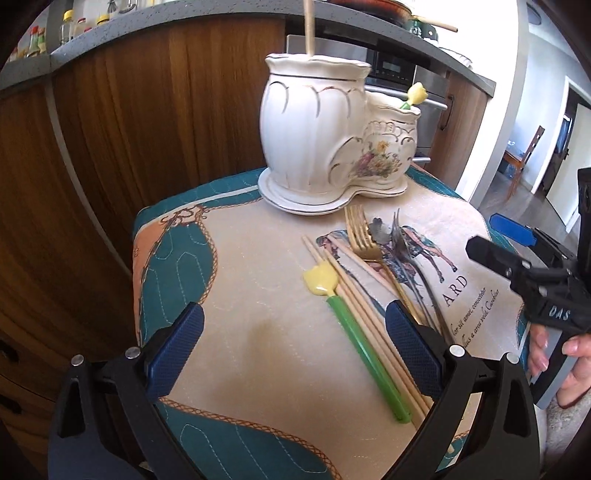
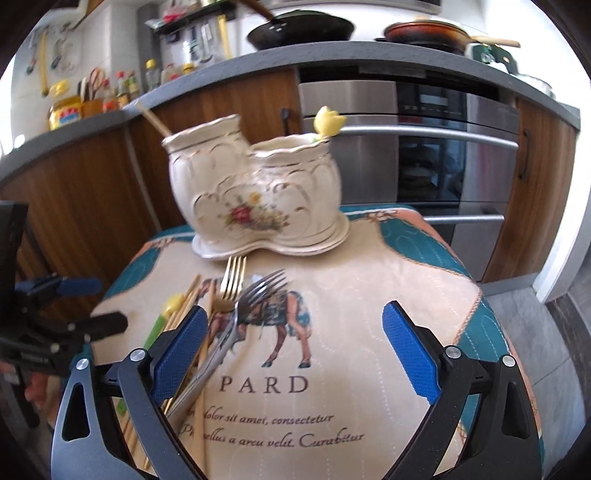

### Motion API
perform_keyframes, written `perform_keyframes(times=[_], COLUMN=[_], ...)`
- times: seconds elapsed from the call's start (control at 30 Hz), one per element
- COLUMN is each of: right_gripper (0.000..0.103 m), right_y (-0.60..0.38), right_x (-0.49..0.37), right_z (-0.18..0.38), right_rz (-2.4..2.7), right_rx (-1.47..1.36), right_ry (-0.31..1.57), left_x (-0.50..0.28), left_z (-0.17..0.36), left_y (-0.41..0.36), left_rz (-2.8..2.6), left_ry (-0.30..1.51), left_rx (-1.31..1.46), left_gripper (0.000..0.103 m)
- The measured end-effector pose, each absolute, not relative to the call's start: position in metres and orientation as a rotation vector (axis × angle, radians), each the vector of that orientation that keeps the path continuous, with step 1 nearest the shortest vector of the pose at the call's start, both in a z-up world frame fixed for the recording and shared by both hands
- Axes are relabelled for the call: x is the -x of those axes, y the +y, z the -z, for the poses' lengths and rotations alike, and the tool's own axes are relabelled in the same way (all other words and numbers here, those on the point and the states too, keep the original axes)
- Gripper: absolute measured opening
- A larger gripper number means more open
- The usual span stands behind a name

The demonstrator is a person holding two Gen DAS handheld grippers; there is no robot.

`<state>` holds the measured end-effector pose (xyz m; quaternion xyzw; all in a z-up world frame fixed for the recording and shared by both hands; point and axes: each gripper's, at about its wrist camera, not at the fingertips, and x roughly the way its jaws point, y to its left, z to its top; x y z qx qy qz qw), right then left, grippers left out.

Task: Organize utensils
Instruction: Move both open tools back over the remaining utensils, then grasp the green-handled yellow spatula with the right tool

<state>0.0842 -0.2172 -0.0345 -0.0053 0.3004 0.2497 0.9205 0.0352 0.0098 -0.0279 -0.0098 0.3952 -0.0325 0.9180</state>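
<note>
A white ceramic two-cup utensil holder (image 1: 325,136) (image 2: 255,192) stands at the far end of a cloth-covered stool; its tall cup holds a wooden stick (image 1: 308,26), its small cup a yellow tulip-topped utensil (image 1: 526,94) (image 2: 328,120). On the cloth lie a green-handled yellow tulip utensil (image 1: 351,325), several wooden chopsticks (image 1: 369,321), a gold fork (image 1: 364,236) (image 2: 231,280) and silver forks (image 1: 402,243) (image 2: 255,295). My left gripper (image 1: 293,343) is open above the green utensil and chopsticks. My right gripper (image 2: 295,343) is open and empty, just right of the forks.
The cloth (image 2: 369,295) has a horse print and teal border, with stool edges near on all sides. Wooden cabinets (image 1: 147,110) and a steel oven (image 2: 424,147) stand behind. The right gripper (image 1: 535,280) shows at the left wrist view's right edge.
</note>
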Motion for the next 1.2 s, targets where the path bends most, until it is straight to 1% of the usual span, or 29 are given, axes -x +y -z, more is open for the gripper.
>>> perform_keyframes(times=[0.03, 0.07, 0.1, 0.13, 0.2, 0.23, 0.3, 0.4, 0.53, 0.6, 0.67, 0.73, 1.0, 1.2], right_gripper=[0.092, 0.087, 0.082, 0.079, 0.069, 0.066, 0.057, 0.048, 0.042, 0.036, 0.035, 0.032, 0.017, 0.015], right_y=[-0.215, -0.212, -0.209, -0.204, -0.194, -0.188, -0.180, -0.177, -0.179, -0.179, -0.177, -0.171, -0.126, -0.094], right_x=[-0.083, -0.082, -0.080, -0.079, -0.074, -0.071, -0.068, -0.071, -0.079, -0.079, -0.079, -0.077, -0.062, -0.061], right_z=[0.034, 0.034, 0.034, 0.034, 0.034, 0.034, 0.034, 0.036, 0.040, 0.040, 0.040, 0.039, 0.035, 0.044], right_rz=[-0.531, -0.548, -0.564, -0.584, -0.614, -0.625, -0.627, -0.594, -0.569, -0.567, -0.608, -0.657, -0.741, -0.730], right_rx=[0.014, 0.016, 0.017, 0.022, 0.044, 0.067, 0.100, 0.124, 0.108, 0.110, 0.085, 0.064, 0.141, 0.199], right_ry=[0.620, 0.624, 0.629, 0.637, 0.647, 0.650, 0.646, 0.654, 0.684, 0.683, 0.700, 0.720, 0.751, 0.821], left_x=[-0.035, -0.035, -0.035, -0.036, -0.036, -0.035, -0.035, -0.034, -0.034, -0.035, -0.036, -0.036, -0.034, -0.031], left_z=[0.029, 0.030, 0.031, 0.032, 0.033, 0.034, 0.035, 0.036, 0.038, 0.039, 0.039, 0.037, 0.034, 0.037], left_y=[0.012, 0.015, 0.019, 0.023, 0.032, 0.035, 0.039, 0.037, 0.033, 0.032, 0.033, 0.036, 0.065, 0.081], left_rz=[0.065, 0.062, 0.059, 0.059, 0.059, 0.060, 0.076, 0.100, 0.107, 0.118, 0.117, 0.108, 0.075, 0.086], left_ry=[0.817, 0.820, 0.823, 0.828, 0.829, 0.826, 0.831, 0.835, 0.827, 0.833, 0.831, 0.822, 0.778, 0.742], left_rx=[0.023, 0.028, 0.040, 0.055, 0.093, 0.109, 0.141, 0.138, 0.109, 0.113, 0.107, 0.107, 0.177, 0.229], left_gripper=[0.096, 0.095, 0.091, 0.089, 0.088, 0.087, 0.082, 0.080, 0.079, 0.074, 0.073, 0.072, 0.072, 0.071])
